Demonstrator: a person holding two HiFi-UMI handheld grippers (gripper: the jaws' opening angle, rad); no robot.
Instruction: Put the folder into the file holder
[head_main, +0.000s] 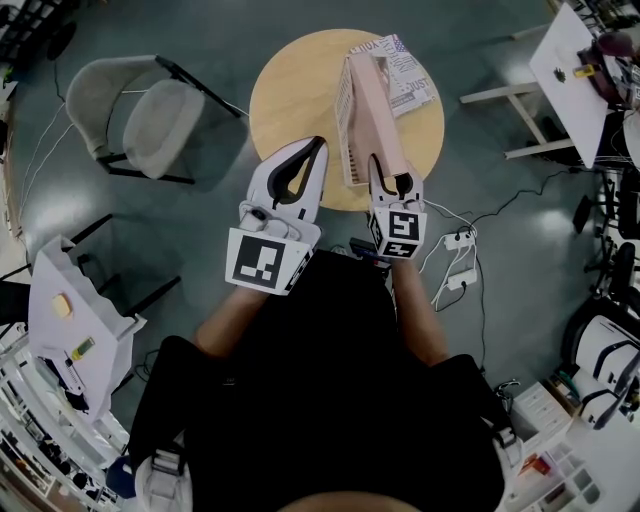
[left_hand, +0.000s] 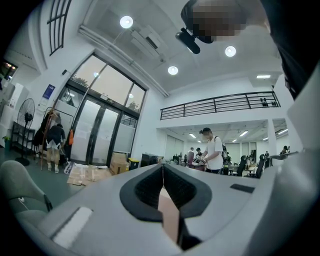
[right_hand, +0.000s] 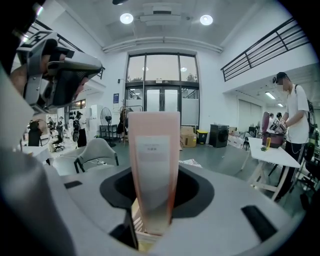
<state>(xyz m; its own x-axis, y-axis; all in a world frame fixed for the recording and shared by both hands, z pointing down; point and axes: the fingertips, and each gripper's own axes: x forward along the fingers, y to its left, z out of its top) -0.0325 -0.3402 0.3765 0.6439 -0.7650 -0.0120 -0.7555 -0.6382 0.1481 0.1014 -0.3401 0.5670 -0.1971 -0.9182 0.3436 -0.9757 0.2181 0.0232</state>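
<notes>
A pink folder (head_main: 378, 115) stands on edge over the round wooden table (head_main: 290, 90), with my right gripper (head_main: 392, 180) shut on its near end. Its far end lies over the slatted beige file holder (head_main: 346, 110), which stands on the table. In the right gripper view the folder's spine (right_hand: 152, 165) rises between the jaws, and the holder's slats (right_hand: 135, 222) show just below. My left gripper (head_main: 320, 143) hovers at the table's near edge, left of the holder. Its jaws meet along a line (left_hand: 162, 172) and hold nothing.
A newspaper (head_main: 408, 72) lies on the table behind the holder. A grey chair (head_main: 150, 120) stands to the left and a white table (head_main: 575, 70) to the right. Power strips and cables (head_main: 455, 260) lie on the floor. A person (right_hand: 295, 120) stands by another table.
</notes>
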